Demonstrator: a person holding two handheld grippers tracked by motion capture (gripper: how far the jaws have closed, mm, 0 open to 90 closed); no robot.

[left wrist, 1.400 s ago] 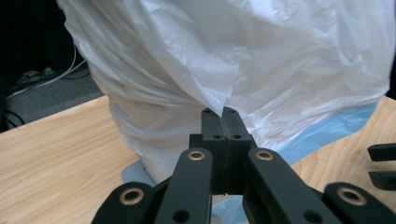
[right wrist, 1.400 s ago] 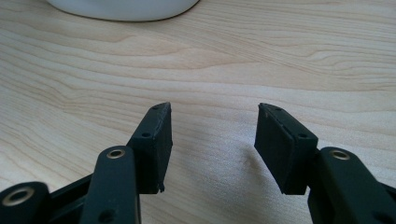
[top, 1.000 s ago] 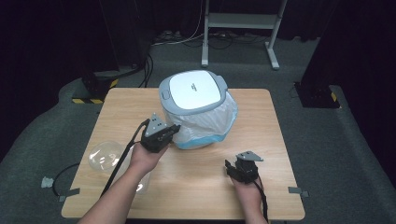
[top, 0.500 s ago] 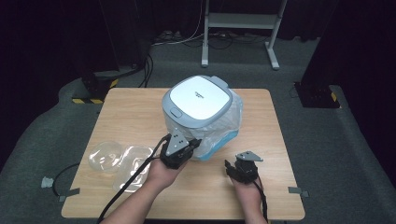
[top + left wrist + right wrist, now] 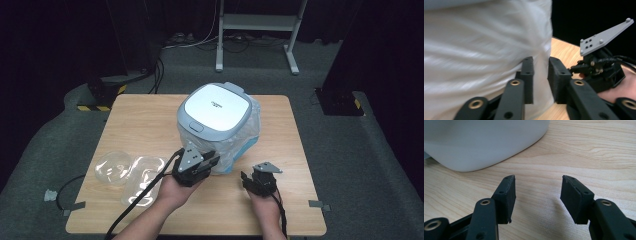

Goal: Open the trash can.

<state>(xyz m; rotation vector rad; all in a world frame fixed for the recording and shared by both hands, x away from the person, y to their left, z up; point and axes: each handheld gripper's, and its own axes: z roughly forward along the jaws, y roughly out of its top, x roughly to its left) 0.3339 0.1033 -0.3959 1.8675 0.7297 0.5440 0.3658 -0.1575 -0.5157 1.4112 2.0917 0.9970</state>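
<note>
Left tongs [image 5: 212, 161] touch the bagged cooker [image 5: 216, 112]; right tongs [image 5: 246, 178] apart.

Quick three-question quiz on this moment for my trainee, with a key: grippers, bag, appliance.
1. True or false: the right gripper holds something.
2. What lies between the left gripper's jaws? A) a cable B) the clear plastic bag C) a bare gap
3. Where on the table do the clear plastic mouldings lie, seen from the high view, relative to the white appliance?

Key: 1 false, its jaws are open over bare wood. 2 B; the jaws have just been opening, with bag film in the gap. 3 To its lower left.
</note>
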